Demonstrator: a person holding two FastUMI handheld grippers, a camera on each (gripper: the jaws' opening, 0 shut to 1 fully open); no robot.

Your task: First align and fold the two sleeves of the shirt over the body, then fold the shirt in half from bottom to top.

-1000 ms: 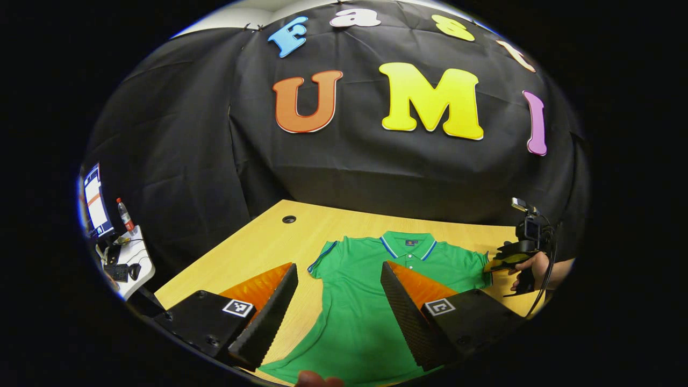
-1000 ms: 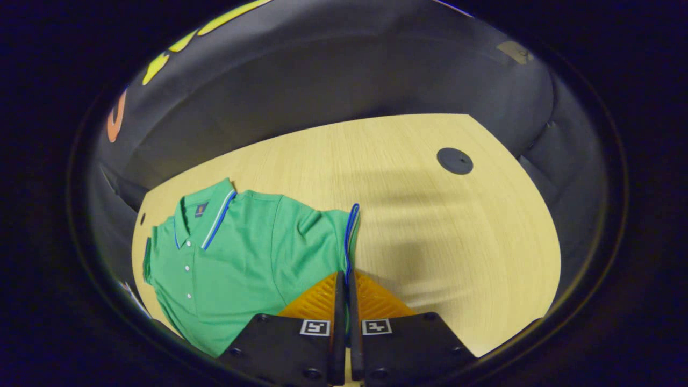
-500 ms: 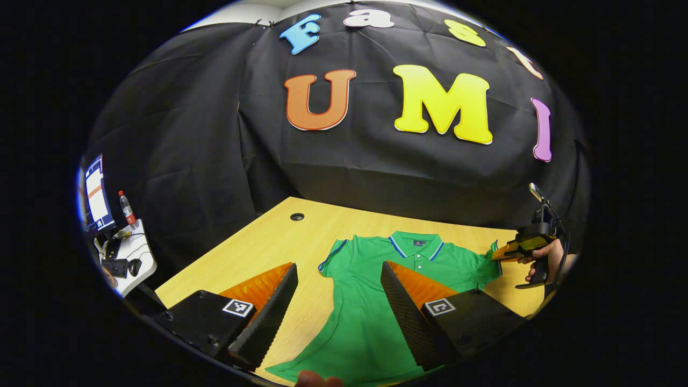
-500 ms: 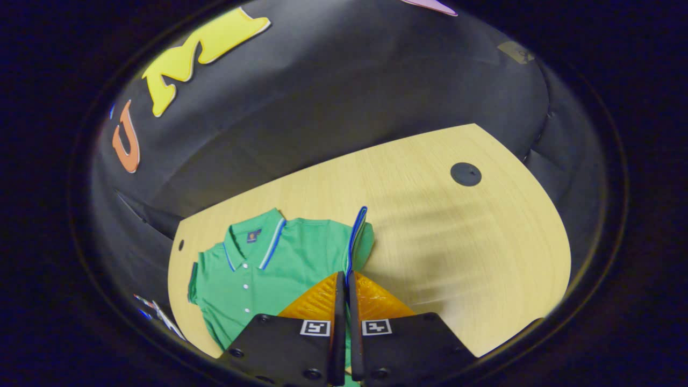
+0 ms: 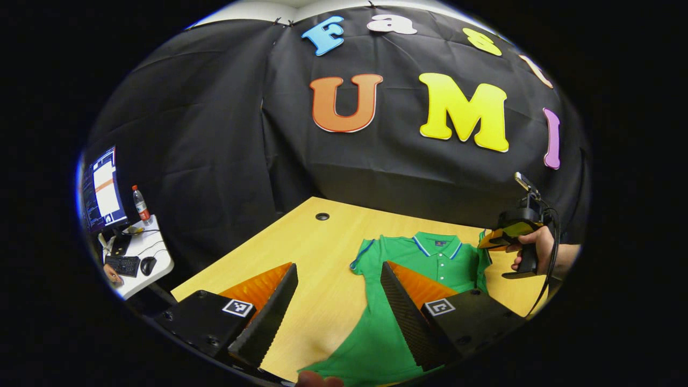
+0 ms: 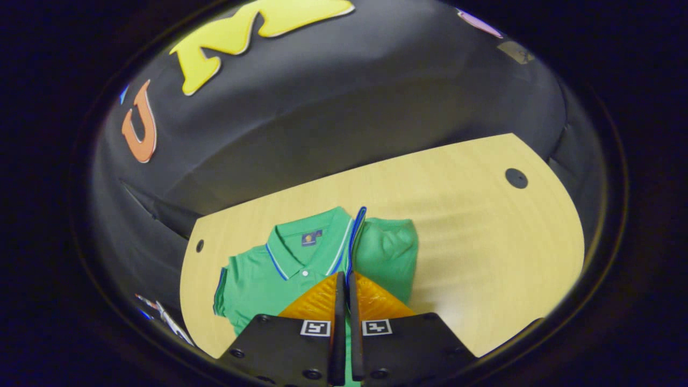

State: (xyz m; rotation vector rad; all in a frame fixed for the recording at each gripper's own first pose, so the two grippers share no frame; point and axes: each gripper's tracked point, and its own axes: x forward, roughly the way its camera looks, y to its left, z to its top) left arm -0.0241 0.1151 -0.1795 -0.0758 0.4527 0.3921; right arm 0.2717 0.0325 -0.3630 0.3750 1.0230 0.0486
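The shirt (image 5: 446,266) in front of me is bright green; its collar (image 6: 303,252) carries a thin white and blue stripe, and a small dark blue tag sits inside the neck. White buttons (image 5: 439,265) run down the placket. The sleeve edge (image 6: 356,231) rising at the centre of my right gripper view is trimmed blue. The counter (image 5: 301,242) is pale yellow wood grain with a black round cap (image 6: 516,178) at right.

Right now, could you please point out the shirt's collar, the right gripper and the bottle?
collar (image 6: 301,252): right gripper view, its near flap.
right gripper (image 6: 344,279): right gripper view, midway between its fingertips.
bottle (image 5: 141,206): left gripper view, its body.
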